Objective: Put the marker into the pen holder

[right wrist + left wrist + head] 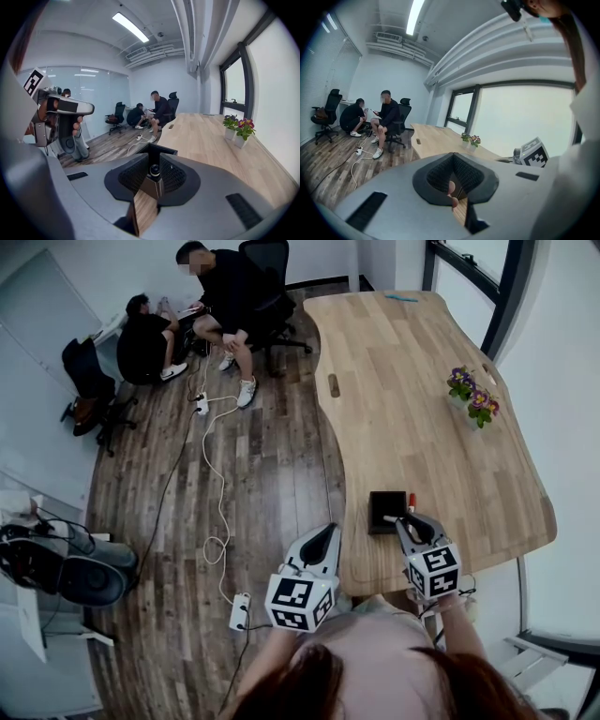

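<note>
A black square pen holder (385, 513) stands on the wooden table (422, 409) close to its near edge. My right gripper (413, 524) hovers just right of it, shut on a marker whose red end (411, 500) sticks out past the fingertips. In the right gripper view the marker's dark round end (153, 170) sits between the jaws, with the pen holder (159, 151) directly beyond. My left gripper (325, 538) hangs over the floor left of the table, jaws together and holding nothing; the left gripper view (454, 188) shows the same.
A small pot of flowers (473, 399) stands at the table's right side, and a blue item (401, 297) lies at its far end. White cables and a power strip (240, 611) run across the wood floor. Two people (220, 296) sit with office chairs at the back left.
</note>
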`<state>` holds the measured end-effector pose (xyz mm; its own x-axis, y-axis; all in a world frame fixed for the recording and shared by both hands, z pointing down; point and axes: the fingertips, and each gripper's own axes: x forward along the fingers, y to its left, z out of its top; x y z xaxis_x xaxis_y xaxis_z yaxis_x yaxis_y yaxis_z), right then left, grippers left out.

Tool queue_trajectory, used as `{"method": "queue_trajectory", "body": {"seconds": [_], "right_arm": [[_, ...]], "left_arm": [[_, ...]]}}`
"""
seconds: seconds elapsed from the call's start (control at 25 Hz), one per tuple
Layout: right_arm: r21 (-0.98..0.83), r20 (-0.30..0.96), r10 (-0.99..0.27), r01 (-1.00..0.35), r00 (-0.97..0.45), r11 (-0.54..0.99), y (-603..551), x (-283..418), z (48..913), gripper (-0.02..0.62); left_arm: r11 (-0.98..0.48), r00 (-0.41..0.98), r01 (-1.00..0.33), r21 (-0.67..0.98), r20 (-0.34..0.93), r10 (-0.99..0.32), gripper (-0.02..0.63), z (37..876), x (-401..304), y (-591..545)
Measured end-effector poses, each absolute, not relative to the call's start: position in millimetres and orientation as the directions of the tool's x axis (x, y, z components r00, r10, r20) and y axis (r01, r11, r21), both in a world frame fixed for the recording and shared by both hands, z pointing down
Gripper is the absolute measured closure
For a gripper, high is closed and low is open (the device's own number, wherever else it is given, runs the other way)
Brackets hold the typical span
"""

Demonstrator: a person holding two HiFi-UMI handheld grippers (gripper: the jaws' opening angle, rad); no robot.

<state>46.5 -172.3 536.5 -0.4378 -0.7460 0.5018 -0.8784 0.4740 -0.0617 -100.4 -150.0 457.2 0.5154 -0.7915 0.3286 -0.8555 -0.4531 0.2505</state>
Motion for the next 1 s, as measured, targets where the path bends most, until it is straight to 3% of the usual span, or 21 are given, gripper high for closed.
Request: {"method": "queue_trajectory", "body": {"seconds": [1.0], "right_arm": [[-0.027, 0.456, -0.813, -0.918, -0.363, 0.395, -146.9, 68.7, 516.2, 0.537]], "left_arm": [[-0.53, 0.593, -0.805, 0.267, 0.316, -0.741, 0.604, 456.3, -76.8, -143.6]]}}
